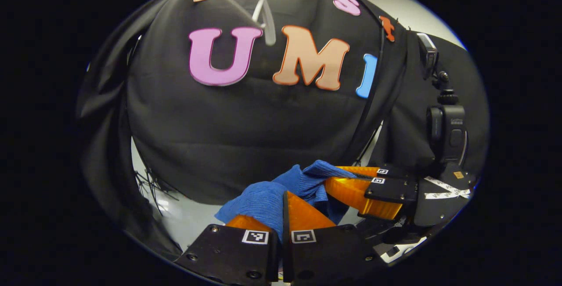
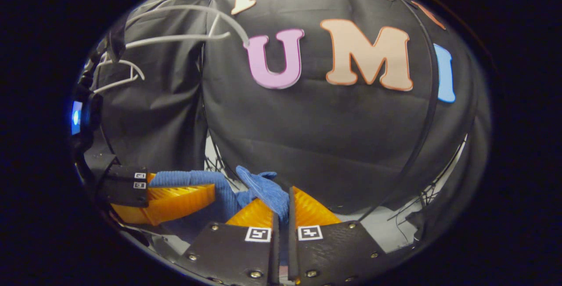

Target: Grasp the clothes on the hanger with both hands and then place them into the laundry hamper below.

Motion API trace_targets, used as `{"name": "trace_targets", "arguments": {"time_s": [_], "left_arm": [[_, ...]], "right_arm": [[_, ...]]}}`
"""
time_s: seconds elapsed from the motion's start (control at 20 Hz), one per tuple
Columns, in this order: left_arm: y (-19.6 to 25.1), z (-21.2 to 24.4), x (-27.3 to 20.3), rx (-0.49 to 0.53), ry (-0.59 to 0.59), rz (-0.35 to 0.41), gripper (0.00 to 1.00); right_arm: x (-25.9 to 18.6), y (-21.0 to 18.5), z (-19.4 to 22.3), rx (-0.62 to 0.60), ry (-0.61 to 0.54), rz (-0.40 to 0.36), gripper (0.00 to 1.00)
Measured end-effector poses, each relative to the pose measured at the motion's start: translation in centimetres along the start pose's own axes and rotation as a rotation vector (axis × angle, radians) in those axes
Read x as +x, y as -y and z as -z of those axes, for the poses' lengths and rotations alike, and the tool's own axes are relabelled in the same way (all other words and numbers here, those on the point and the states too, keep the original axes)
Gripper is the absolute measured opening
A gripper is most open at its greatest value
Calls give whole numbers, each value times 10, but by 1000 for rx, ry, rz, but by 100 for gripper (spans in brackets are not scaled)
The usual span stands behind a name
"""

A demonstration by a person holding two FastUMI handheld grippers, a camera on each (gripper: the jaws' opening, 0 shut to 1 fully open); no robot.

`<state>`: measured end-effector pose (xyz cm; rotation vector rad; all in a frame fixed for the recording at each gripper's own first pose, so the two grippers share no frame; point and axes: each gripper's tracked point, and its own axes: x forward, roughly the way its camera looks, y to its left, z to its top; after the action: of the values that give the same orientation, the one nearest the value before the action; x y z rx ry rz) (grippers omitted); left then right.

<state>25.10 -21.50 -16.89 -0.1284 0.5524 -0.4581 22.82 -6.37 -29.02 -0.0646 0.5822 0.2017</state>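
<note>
Each gripper has two flat black plates at its base, side by side with a narrow slit between them. In the left gripper view, the left gripper (image 1: 284, 209) shows round screws along the plates and a small square black-and-white marker on each plate. The right gripper (image 2: 281, 207) looks the same in its own view. Ribbed wedge-shaped fingers (image 2: 309, 211) rise from the plates. A black camera (image 1: 447, 130) sits atop the right gripper.

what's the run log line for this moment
phase: carrying | left gripper: shut on blue cloth | right gripper: shut on blue cloth | hanger: bare, above | hamper: unseen
</note>
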Motion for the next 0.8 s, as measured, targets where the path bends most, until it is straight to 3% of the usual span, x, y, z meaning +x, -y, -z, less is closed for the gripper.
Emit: {"name": "trace_targets", "arguments": {"time_s": [0.15, 0.3, 0.35, 0.55, 0.65, 0.8], "left_arm": [[2, 12, 2, 11, -78, 2, 8], [1, 23, 7, -41, -148, -8, 11], [2, 28, 9, -66, -176, -10, 18], [-4, 62, 15, -166, -253, -27, 82], [-13, 73, 15, -173, -266, -53, 98], [-19, 61, 14, -140, -246, -63, 96]], "right_arm": [[5, 2, 39, 17, -93, 6, 8], [4, 5, 61, 21, -166, 13, 10], [4, 2, 63, 24, -172, 6, 11], [-5, 5, 59, 1, -163, 17, 36], [-6, 6, 56, -6, -159, 16, 36], [-8, 5, 54, -7, -154, 17, 36]]}}
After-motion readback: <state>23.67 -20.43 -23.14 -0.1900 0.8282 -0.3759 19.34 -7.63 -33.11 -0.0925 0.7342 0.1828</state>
